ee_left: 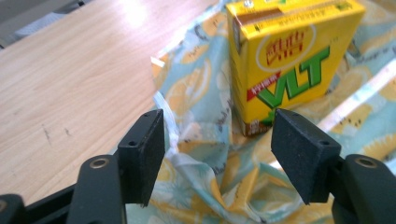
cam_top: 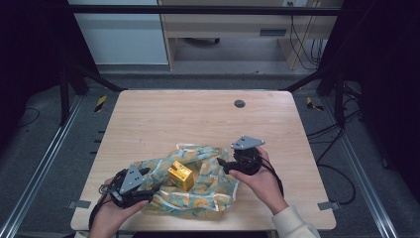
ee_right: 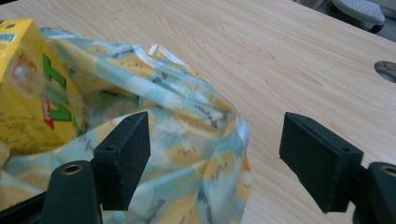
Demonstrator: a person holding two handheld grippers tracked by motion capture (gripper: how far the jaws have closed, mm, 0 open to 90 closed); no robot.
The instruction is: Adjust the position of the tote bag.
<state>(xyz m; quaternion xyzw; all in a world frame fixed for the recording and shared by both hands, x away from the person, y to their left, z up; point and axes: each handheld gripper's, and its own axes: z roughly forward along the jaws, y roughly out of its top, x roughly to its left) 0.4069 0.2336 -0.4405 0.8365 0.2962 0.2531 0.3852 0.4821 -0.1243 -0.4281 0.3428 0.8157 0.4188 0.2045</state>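
A yellow drink carton (cam_top: 180,175) with green letters stands on a crumpled light-blue cloth printed with lemons (cam_top: 208,191) near the table's front edge. My left gripper (cam_top: 148,181) sits at the cloth's left side, jaws open and pointing at the carton (ee_left: 289,60). In the left gripper view (ee_left: 217,135) the cloth (ee_left: 201,154) lies under the gap, untouched by the pads. My right gripper (cam_top: 222,165) is at the cloth's right edge, also open. In the right gripper view (ee_right: 215,135) a raised fold of cloth (ee_right: 201,130) lies between its jaws, with the carton (ee_right: 28,93) at far left.
The wooden table (cam_top: 198,119) has a round cable hole (cam_top: 239,103) at the back centre, also seen as the hole (ee_right: 387,70) in the right gripper view. Black frame posts and cables stand off both sides of the table.
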